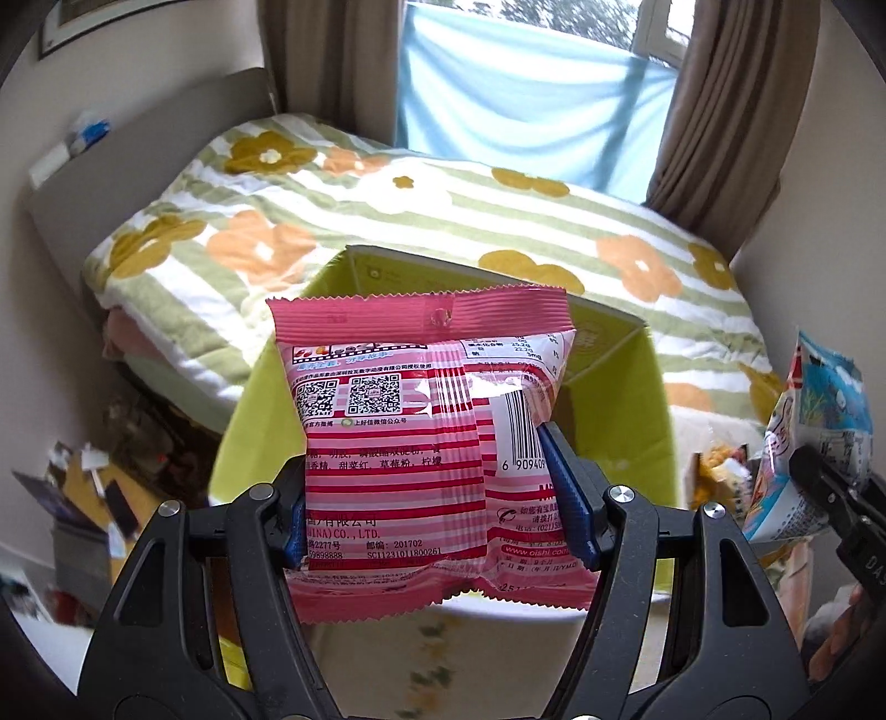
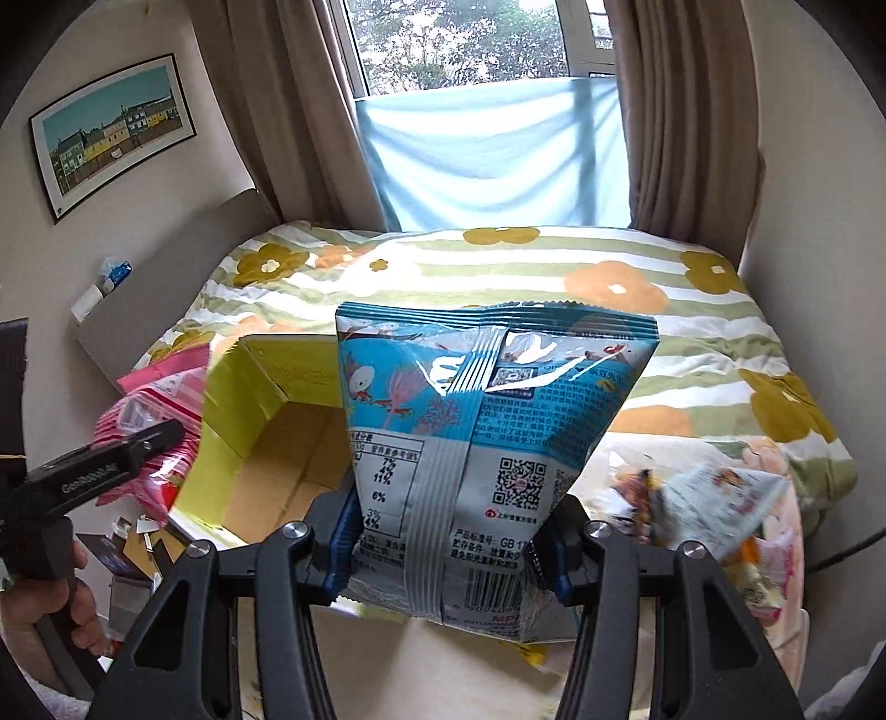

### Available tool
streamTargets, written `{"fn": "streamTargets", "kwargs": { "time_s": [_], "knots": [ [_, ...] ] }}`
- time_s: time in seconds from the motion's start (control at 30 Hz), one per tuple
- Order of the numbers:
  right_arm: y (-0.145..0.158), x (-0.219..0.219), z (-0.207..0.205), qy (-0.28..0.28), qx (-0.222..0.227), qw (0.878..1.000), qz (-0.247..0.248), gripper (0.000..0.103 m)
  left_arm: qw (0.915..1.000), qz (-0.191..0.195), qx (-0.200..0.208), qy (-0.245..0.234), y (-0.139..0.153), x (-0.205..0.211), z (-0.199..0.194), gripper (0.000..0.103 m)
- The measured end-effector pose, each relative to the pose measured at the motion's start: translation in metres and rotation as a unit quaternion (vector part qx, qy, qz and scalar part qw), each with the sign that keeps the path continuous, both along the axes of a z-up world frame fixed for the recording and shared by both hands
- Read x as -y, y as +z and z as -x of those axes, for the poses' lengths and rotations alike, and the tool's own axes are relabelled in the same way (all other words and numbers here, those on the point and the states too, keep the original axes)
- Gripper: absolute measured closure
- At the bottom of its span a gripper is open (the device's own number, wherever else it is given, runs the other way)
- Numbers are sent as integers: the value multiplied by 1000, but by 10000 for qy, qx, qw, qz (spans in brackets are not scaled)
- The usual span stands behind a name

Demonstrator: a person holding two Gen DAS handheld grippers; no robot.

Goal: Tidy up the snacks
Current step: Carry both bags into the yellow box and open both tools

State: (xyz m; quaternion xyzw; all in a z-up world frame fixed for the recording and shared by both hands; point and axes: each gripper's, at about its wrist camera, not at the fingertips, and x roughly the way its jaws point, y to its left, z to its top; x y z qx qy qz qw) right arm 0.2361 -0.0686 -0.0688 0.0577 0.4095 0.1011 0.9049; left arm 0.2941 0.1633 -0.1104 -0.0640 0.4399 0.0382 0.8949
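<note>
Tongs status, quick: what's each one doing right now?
Left tongs: closed on the pink snack bag.
Right tongs: closed on the blue snack bag.

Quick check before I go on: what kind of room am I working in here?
Most likely a bedroom: a bed with a floral striped blanket, brown curtains at a window, and a framed picture on the wall.

A bed under a green-and-white striped blanket with orange and mustard flowers [image 2: 498, 277] fills the room's middle. Behind its far edge, a window [image 2: 465, 44] showing leafy trees sits between brown curtains [image 2: 686, 122], its lower part covered by a pale blue cloth [image 2: 487, 155]. A framed picture of colourful houses [image 2: 111, 133] hangs on the beige left wall.
</note>
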Motion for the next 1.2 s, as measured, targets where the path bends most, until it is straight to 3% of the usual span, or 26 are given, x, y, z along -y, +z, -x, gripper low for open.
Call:
{"fn": "streamTargets", "kwargs": {
  "time_s": [0.23,0.47,0.5,0.6,0.83,1.13,1.17,1.2],
  "knots": [
    [-22,-53,-34,-15,-379,9992,-93,54,9968,-229,-538,-539,-48,-28,-67,38],
    [-45,-81,-60,-43,-750,9972,-18,54,9912,-303,-927,-899,-89,-32,-100,37],
    [-47,-83,-63,-47,-785,9969,-14,54,9903,-370,-935,-955,-91,-31,-103,33],
    [-54,-88,-72,-66,-872,9962,-26,54,9881,-734,-793,-1091,-91,-24,-104,0],
    [-62,-94,-80,6,-1033,9946,45,54,9864,-694,-752,-1283,-84,-25,-92,0],
    [-84,-110,-102,295,-1454,9889,62,52,9925,-477,-630,-937,-68,-55,-69,0],
    [-86,-113,-103,296,-1476,9885,153,46,9929,-463,-611,-905,-66,-57,-66,0],
    [-87,-115,-104,325,-1415,9891,233,31,9931,-412,-610,-908,-65,-59,-64,0]
  ]
}}
